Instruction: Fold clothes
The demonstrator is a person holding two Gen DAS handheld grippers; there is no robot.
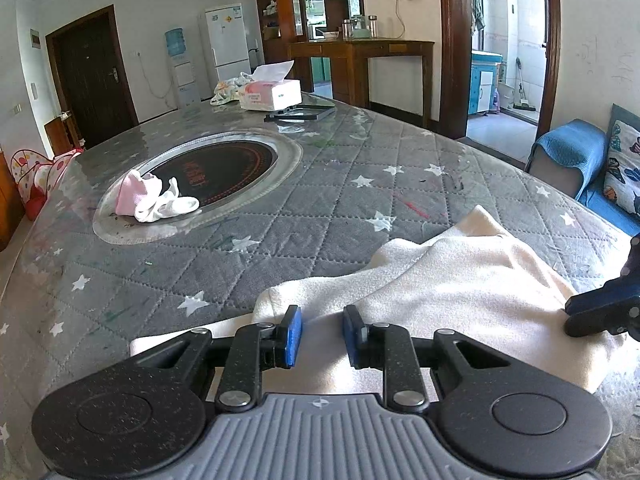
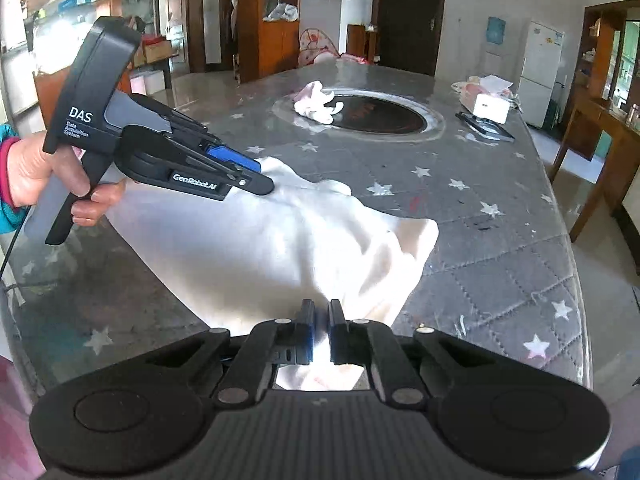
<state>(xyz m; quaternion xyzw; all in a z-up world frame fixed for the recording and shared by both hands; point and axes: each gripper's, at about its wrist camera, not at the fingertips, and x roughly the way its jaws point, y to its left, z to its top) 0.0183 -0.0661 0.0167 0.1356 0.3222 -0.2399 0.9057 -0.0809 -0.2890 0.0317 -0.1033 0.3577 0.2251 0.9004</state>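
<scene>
Two grippers work one cream garment lying on the near counter. Right gripper jaws are clamped on its near edge; left gripper jaws stand apart, so the unheld side may sag or bunch.

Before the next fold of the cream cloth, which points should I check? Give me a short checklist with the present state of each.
1. Right gripper shut on the cream cloth: ok.
2. Left gripper pinching the cloth: cannot tell; its fingers stand apart.
3. Cloth flat: not ok, it is bunched and lifted.
4. Small pink and white clothes apart from the cloth: ok.
5. Tissue box far from the cloth: ok.
</scene>
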